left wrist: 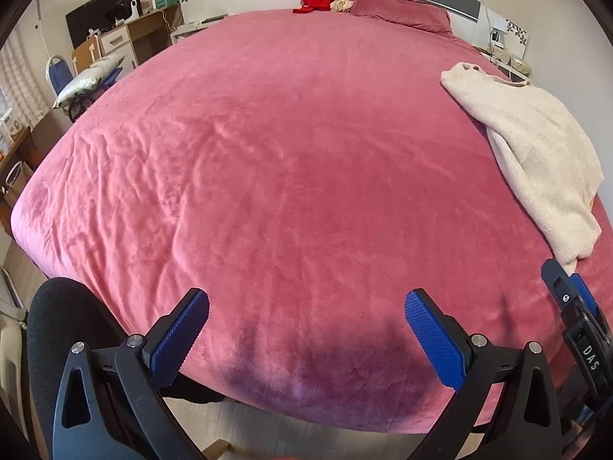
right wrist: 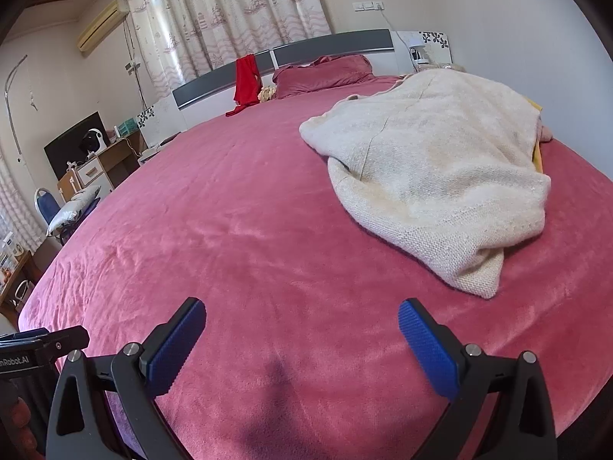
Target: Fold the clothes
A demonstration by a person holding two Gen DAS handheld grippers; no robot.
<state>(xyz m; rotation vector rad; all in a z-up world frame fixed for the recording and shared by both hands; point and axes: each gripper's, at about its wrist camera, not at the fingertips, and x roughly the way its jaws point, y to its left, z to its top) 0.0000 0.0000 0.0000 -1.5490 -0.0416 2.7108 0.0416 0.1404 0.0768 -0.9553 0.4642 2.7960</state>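
Nearest the lens, the left hand-held gripper (left wrist: 306, 320) hangs over the near edge of the bed (left wrist: 268, 191) with its two blue-padded fingers (left wrist: 180, 335) spread wide and nothing between them; only the pink plush cover lies ahead of it. The right hand-held gripper (right wrist: 302, 329) is likewise spread apart and empty, poised above the same cover, its blue pads (right wrist: 429, 349) clear of any cloth. The cream knitted sweater (right wrist: 433, 168) lies crumpled in a heap ahead and to the right of the right hand-held gripper, near but not touching it, with its closest fold just beyond the right finger; from the left hand-held gripper it sits far off to the right, toward the bed's edge. A sliver of yellow cloth (right wrist: 537, 153) shows from under the sweater's far side. Well beyond both, at the headboard (right wrist: 333, 44), a red garment (right wrist: 246, 80) hangs down onto the bed beside a pink pillow (right wrist: 322, 71).
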